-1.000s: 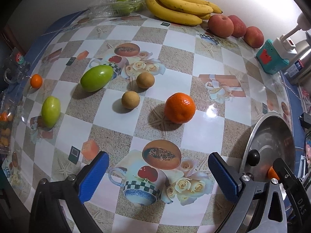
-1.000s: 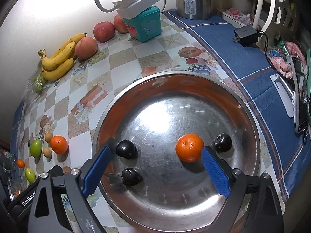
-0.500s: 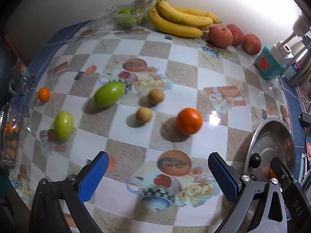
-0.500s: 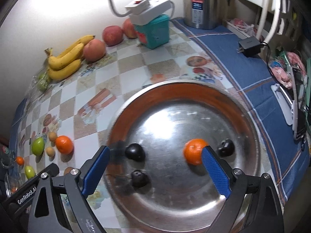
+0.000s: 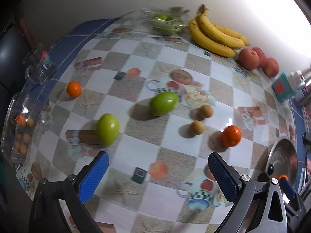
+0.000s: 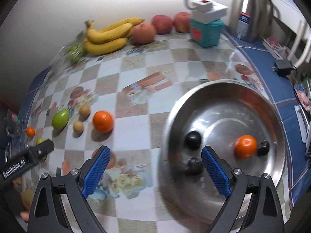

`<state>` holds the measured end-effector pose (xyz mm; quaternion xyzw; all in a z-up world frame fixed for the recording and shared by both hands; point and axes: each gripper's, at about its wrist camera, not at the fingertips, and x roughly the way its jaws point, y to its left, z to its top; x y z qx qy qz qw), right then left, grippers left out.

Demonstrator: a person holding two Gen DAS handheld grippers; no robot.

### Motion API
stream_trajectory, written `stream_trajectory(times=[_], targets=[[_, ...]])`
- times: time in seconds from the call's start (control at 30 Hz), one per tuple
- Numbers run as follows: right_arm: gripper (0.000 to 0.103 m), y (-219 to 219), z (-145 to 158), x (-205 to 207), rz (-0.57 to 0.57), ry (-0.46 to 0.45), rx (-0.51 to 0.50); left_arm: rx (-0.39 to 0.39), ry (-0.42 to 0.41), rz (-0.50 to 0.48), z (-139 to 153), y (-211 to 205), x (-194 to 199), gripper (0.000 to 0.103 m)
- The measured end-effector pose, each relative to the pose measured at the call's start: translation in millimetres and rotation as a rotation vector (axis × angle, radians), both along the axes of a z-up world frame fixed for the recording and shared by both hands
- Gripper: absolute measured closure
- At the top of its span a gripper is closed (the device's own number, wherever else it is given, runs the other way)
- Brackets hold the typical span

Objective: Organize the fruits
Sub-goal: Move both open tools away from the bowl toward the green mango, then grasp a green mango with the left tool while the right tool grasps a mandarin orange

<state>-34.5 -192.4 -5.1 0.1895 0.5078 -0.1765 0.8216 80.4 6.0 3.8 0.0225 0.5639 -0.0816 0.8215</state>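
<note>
Both jaws gape empty, so I judge the right gripper (image 6: 154,171) is between picks: the next orange (image 6: 102,121) lies ahead-left of its jaws, bowl (image 6: 276,116) right, needing a leftward reach

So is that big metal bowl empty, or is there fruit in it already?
Not empty. The metal bowl holds one orange and three small dark fruits.
</note>
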Motion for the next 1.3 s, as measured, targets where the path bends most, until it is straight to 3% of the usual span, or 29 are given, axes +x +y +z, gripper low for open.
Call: stream_trajectory(times=[0.27, 0.57, 0.87, 1.0, 1.3], targets=[[0.008, 31.7, -6.1, 17.5, 0.076, 0.004, 0.026, -0.029, 0.042, 0.118, -9.3, 46.1, 12.1, 0.0], [0.008, 44.8, -16.1, 32.1, 0.085, -0.012, 0.085, -0.099, 0.087, 0.226, -19.1, 89.4, 21.4, 0.0], [0.008, 37.7, -29.6, 46.9, 0.053, -0.014, 0.188, -0.121, 0.125, 0.215, -28.7, 98.8, 26.6, 0.004], [0.008, 33.1, -31.1, 52.2, 0.042, -0.033, 0.208, -0.148, 0.137, 0.221, -31.5, 105.5, 30.5, 0.011], [0.008, 31.3, -31.1, 61.4, 0.036, -0.061, 0.224, -0.173, 0.112, 0.251, -22.8, 128.4, 40.6, 0.011]])
